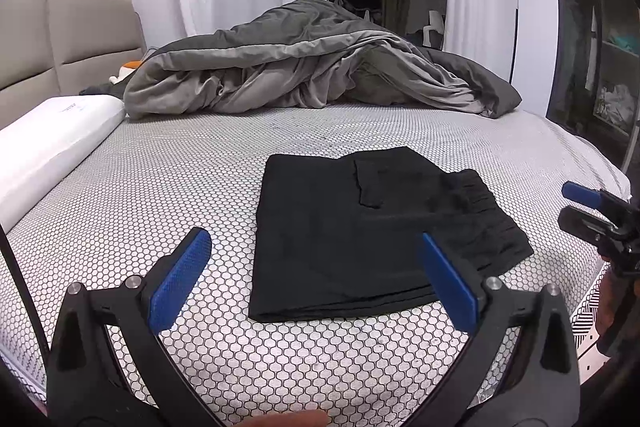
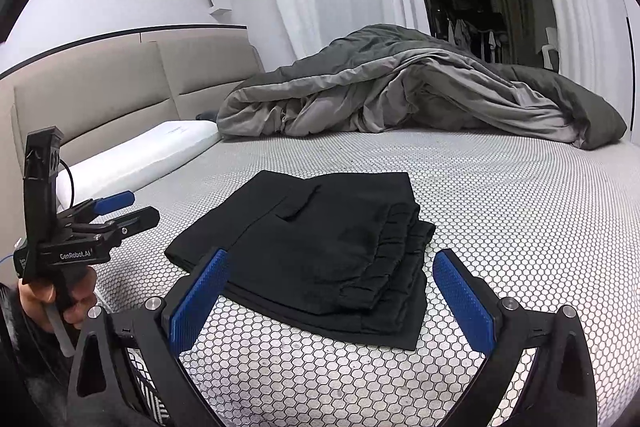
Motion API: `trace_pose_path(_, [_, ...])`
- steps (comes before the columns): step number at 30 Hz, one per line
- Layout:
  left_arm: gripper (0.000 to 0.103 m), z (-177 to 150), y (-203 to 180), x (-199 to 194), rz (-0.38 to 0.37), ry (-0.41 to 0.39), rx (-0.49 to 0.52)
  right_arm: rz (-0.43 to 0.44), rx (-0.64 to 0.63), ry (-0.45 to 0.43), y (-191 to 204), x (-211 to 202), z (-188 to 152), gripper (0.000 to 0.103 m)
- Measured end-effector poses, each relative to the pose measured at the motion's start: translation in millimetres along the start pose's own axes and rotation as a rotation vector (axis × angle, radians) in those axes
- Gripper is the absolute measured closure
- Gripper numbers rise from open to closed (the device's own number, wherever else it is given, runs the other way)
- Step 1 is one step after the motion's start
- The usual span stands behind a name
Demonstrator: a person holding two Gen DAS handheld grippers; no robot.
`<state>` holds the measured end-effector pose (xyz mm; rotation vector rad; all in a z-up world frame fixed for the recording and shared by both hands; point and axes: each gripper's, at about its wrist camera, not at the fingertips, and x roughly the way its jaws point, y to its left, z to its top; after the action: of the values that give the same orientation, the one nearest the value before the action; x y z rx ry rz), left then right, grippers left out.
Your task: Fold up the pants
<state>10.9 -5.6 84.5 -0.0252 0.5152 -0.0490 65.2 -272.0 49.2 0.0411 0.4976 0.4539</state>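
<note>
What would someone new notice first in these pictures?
The black pants, folded into a neat stack on the honeycomb-patterned mattress, sit in the foreground. Behind them a gray comforter is heaped at the far side. The left gripper and right gripper hover open, holding nothing.

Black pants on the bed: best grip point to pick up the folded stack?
Grip the black pants at the stacked waistband edge, right gripper coming in low from that side; the layers end there in a thick lip, and both grippers are open, touching nothing.
</note>
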Motion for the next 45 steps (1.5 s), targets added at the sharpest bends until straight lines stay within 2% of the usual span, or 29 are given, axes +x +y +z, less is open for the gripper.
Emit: trace_pose_path(45, [0.001,2.2,-1.3,-8.8,0.013,-0.041,0.021,-0.018,-0.019,-0.002,-2.9,1.1,-2.6,0.0])
